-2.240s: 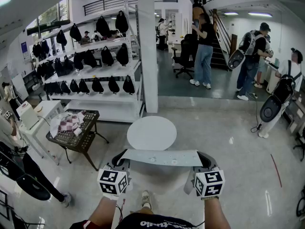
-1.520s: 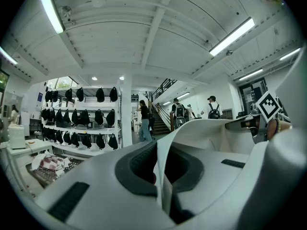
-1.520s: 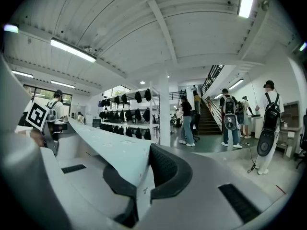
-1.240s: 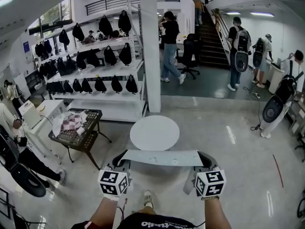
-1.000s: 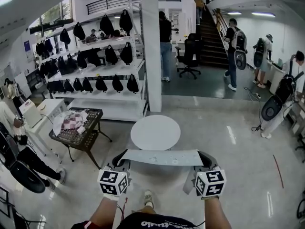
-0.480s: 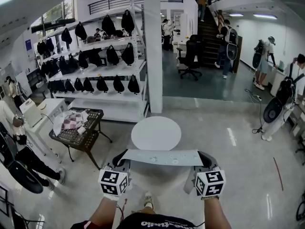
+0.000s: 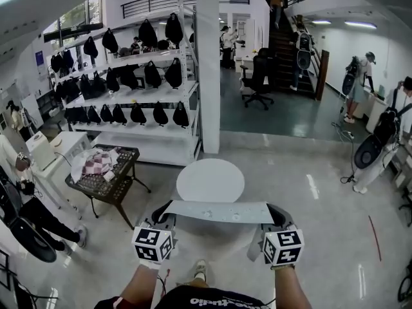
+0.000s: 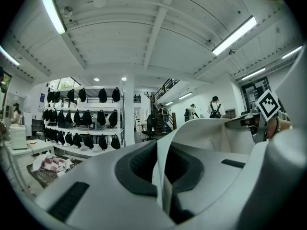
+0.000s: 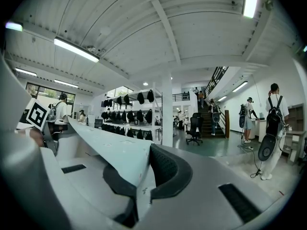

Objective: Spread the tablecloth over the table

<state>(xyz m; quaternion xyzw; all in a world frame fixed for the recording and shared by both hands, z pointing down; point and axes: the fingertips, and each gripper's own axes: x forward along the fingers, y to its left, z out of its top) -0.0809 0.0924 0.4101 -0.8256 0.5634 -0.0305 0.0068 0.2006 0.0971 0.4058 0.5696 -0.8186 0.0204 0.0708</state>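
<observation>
holding steady: your left gripper [image 7: 163, 215] and right gripper [image 7: 275, 216] stay clamped on opposite ends of the tablecloth [image 7: 217, 212], stretched level between them, in the air just short of the bare round table [image 7: 210, 180]. nothing in the grip differs from earlier; only people [image 7: 355, 79] by the stairs [image 7: 283, 56] walked on. spreading not yet begun.

No text can be read. White print on the shirt [image 7: 193, 303], behind the jaws, is upside down and blurred; a blue wall sign [image 7: 41, 58] far ahead and left of the jaws is too small.
</observation>
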